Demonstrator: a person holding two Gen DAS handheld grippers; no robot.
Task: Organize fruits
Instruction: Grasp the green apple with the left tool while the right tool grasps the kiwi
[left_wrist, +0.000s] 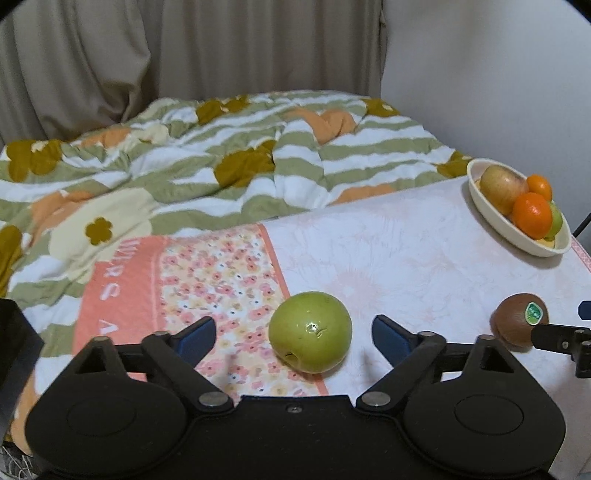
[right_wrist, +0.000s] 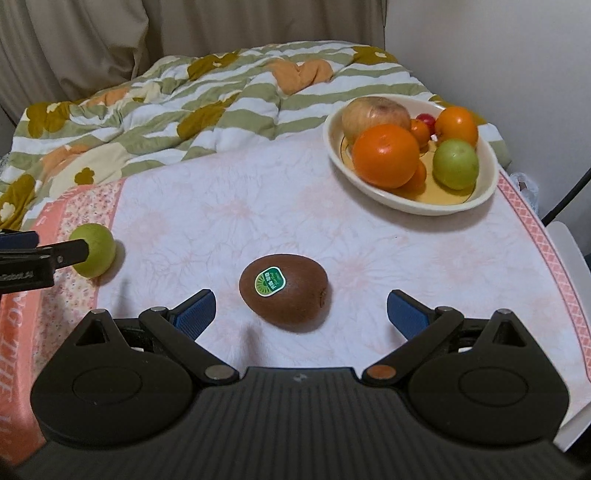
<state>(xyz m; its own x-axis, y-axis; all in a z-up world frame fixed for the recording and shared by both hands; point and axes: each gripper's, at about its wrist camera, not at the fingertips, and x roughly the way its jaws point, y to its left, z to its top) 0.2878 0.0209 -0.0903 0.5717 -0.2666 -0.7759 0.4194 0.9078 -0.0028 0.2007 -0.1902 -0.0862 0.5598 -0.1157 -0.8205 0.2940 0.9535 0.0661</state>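
The left gripper (left_wrist: 293, 334) has its jaws spread wide, and the green apple (left_wrist: 309, 331) lies directly between the two blue pads, touching neither of them. The apple rests on its side, with the stem hollow turned toward the camera, at the border where the flowered band of the tablecloth (left_wrist: 424, 258) meets the pale part. I judge the jaws are placed so because closing them now would take the apple at its widest part.

The right gripper (right_wrist: 301, 308) is also fully open, and the kiwi (right_wrist: 283, 290) lies between its pads, a little closer to the left pad and slightly ahead of both tips. Its green sticker faces up. The kiwi is oval and lies across the jaws, so the pads would probably close on its two ends; this grip may slip, I think, because the ends are narrow and rounded.

Far ahead of the right jaws, toward the right, stands the cream bowl (right_wrist: 369, 184) with oranges, a small green apple and a brownish fruit already inside. It seems the two loose fruits are meant to go there, and there is free place at the front of the bowl. Neither fruit is lifted yet
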